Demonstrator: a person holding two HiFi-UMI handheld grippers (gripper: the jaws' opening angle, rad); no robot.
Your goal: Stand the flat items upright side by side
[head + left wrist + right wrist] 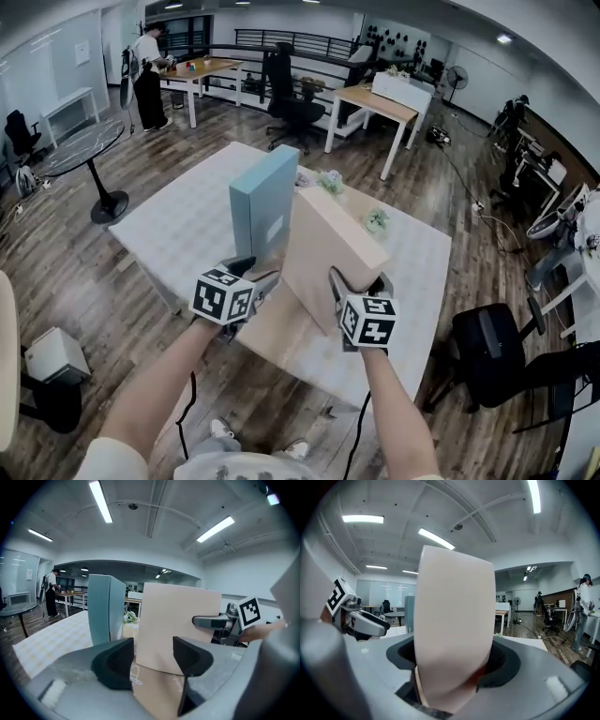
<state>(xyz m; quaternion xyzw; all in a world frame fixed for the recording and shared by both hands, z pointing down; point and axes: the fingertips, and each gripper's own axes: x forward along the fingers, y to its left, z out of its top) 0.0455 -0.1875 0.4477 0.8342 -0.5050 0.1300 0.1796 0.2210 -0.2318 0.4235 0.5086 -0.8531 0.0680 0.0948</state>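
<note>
At centre of the head view, the blue box (pixel 265 202) stands upright on the table (pixel 178 225), so one item appears done. Close to its right, the beige box (pixel 333 248) is raised on edge but tilted, not yet set parallel beside the blue one. The right gripper (pixel 359 284) clamps its near edge, which fills the gap between the jaws. The left gripper (pixel 251 275) is spread near the box's lower left corner, pinching nothing. Underneath, a brown flat item (pixel 281 328) lies flat, apparently still to be stood up. The beige box is a plain, matte, rigid-looking slab.
</note>
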